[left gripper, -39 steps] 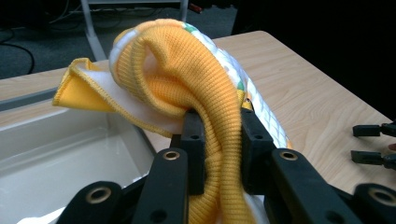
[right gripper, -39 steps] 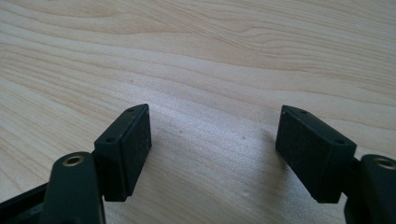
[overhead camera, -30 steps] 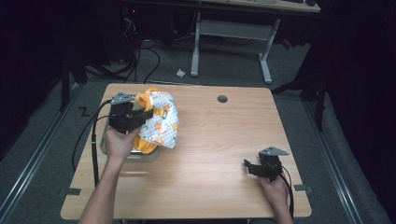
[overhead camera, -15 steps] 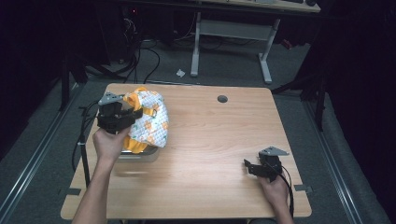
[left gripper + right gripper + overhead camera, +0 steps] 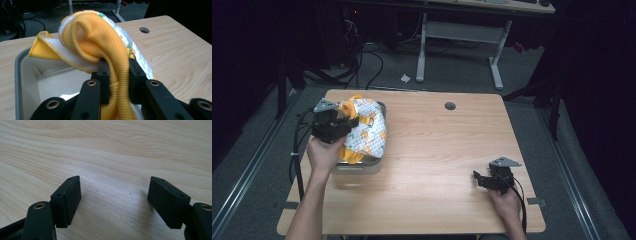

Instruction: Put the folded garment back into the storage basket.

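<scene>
A bundled garment, yellow knit with a white printed quilted side, hangs over a grey bin at the table's left. My left gripper is shut on the garment's yellow ribbed cuff; the knit is pinched between the two black pads. The bin's pale inside lies below the cloth in the left gripper view. My right gripper rests low over bare wood near the table's front right, jaws wide apart with nothing between them.
The wooden table has a round cable hole near its far edge. Beyond the table stand a white desk frame and cables on a dark floor. A black cable trails from the left gripper off the table's left edge.
My left gripper has carried the garment leftward and slightly down over the bin. The right gripper has stayed where it was.
</scene>
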Demonstrator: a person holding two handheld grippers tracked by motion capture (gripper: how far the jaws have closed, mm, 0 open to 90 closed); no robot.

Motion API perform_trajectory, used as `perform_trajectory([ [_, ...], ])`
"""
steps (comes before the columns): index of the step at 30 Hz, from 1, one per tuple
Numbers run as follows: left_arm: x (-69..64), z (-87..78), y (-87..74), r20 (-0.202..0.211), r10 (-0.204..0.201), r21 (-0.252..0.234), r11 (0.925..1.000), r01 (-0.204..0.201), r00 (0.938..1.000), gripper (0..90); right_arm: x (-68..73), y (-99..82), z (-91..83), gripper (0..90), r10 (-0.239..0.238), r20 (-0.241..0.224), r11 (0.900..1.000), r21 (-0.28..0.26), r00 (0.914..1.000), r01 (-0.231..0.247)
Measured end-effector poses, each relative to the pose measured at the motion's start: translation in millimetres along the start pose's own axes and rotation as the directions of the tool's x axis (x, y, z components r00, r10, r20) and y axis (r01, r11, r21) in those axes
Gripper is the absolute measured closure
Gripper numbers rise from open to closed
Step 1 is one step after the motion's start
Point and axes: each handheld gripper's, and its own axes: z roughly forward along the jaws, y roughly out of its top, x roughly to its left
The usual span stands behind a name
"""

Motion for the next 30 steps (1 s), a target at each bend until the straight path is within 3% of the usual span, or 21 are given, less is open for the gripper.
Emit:
perform_trajectory([
  [14, 15.4, 17.4, -7.1, -0.029, -0.006, 0.052, 0.9986, 0.008, 0.9996, 75.2, 0.1, 0.0, 0.1, 27.0, 0.0, 0.001, 1.0, -0.001, 1.0, 0.0],
  [30, 18.8, 43.4, -13.2, -0.065, 0.055, 0.122, 0.9915, -0.047, 0.9963, 75.1, 0.1, 0.0, 0.1, 27.0, 0.0, 0.001, 1.0, -0.001, 1.0, 0.0],
])
